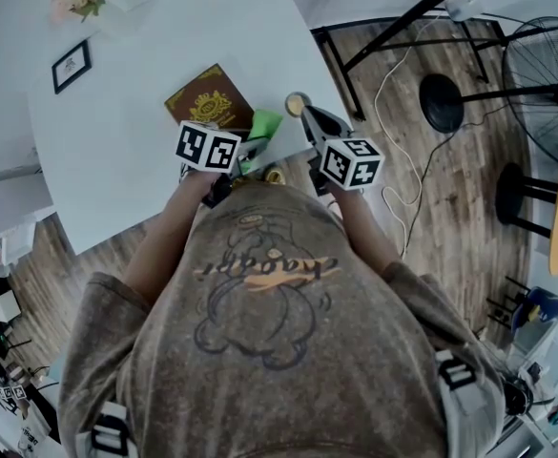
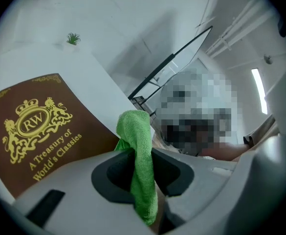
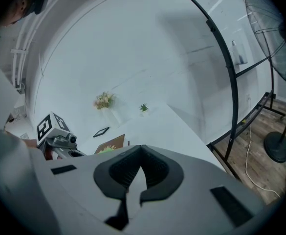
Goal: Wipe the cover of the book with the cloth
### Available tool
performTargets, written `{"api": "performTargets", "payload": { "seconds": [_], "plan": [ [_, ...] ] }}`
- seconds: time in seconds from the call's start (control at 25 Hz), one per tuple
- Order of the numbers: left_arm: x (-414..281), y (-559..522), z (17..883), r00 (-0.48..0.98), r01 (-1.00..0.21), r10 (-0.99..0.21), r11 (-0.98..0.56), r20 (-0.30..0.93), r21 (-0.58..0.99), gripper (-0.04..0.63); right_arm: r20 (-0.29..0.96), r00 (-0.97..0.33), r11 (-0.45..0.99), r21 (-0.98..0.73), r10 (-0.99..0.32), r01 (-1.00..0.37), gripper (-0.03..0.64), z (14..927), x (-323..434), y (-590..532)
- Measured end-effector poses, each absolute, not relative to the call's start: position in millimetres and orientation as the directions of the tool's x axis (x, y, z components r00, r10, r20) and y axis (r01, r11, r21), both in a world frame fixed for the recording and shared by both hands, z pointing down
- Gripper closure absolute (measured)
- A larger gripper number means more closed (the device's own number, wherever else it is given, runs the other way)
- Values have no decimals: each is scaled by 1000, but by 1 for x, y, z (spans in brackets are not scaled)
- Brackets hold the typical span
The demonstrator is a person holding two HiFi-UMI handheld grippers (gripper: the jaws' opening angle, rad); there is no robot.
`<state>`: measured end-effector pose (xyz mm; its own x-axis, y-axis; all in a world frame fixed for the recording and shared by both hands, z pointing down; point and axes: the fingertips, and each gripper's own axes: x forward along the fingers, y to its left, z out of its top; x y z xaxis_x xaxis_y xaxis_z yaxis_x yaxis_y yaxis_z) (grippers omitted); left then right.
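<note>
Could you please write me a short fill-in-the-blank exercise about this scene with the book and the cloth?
The cloth in the left gripper is ____ in colour.
The book lies on a ____ table.
The right gripper is shut and holds ____.
Missing words: green; white; nothing.

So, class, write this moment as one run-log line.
left gripper: shut on green cloth | right gripper: shut, empty | book: flat on white table, cover up
</note>
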<state>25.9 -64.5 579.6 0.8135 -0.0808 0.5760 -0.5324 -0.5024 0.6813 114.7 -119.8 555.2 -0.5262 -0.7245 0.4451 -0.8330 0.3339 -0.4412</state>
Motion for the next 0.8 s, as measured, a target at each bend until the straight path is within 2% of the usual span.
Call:
{"api": "performTargets", "payload": {
  "seconds": [0.16,0.28,0.48,0.8],
  "plan": [
    [27,-59,569,849,-487,-68,-481,523,729,515,447,-521,325,-445,-727,-835,615,556,114,-122],
    [15,-62,555,874,-468,-107,-443,473,765,515,451,-525,330,-443,-722,-834,615,557,112,-123],
    [-33,-77,538,867,-497,-240,-377,436,782,515,453,-548,354,-446,-703,-822,615,559,99,-126],
    [-125,-89,533,776,-582,-449,-242,442,776,515,452,-590,400,-451,-669,-798,615,561,76,-134]
  ]
}}
